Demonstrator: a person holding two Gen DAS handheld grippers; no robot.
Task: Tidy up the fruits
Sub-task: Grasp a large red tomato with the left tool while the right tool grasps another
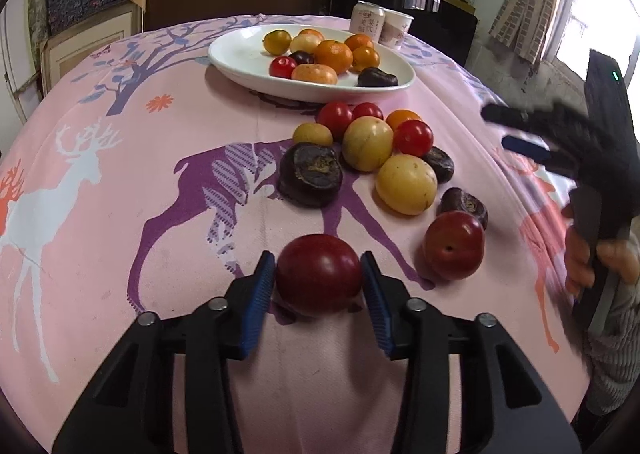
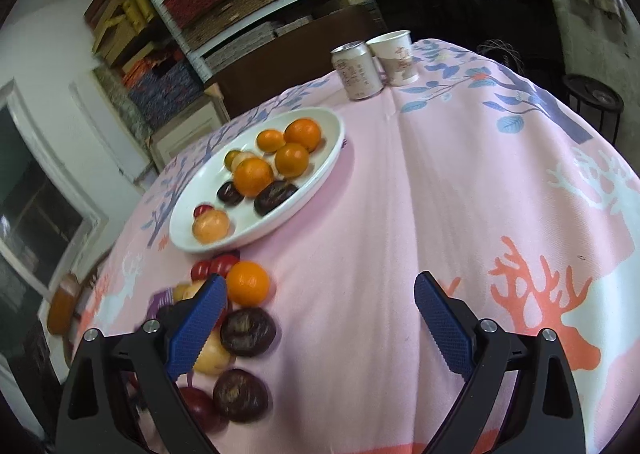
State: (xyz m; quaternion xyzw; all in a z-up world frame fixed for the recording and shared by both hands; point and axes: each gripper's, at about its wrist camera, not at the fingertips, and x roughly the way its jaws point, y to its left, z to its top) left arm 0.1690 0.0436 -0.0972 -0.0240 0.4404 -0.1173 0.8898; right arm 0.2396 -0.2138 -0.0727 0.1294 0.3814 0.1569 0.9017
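My left gripper (image 1: pixel 319 274) has its blue pads against both sides of a dark red plum (image 1: pixel 319 272) resting on the pink cloth. Beyond it lies a loose pile of fruit: a second red plum (image 1: pixel 454 245), yellow plums (image 1: pixel 406 184), dark purple fruits (image 1: pixel 310 174), red tomatoes (image 1: pixel 413 138). A white plate (image 1: pixel 240 58) at the back holds oranges, a tomato and dark fruits. My right gripper (image 2: pixel 320 318) is open and empty above bare cloth, right of the pile (image 2: pixel 248 330); it also shows in the left wrist view (image 1: pixel 516 130). The plate (image 2: pixel 316 182) lies ahead of it to the left.
A drink can (image 2: pixel 358 70) and a paper cup (image 2: pixel 396 56) stand at the table's far edge behind the plate. Shelves with stacked boxes line the wall beyond. An orange (image 2: pixel 248 282) sits at the pile's near-plate end.
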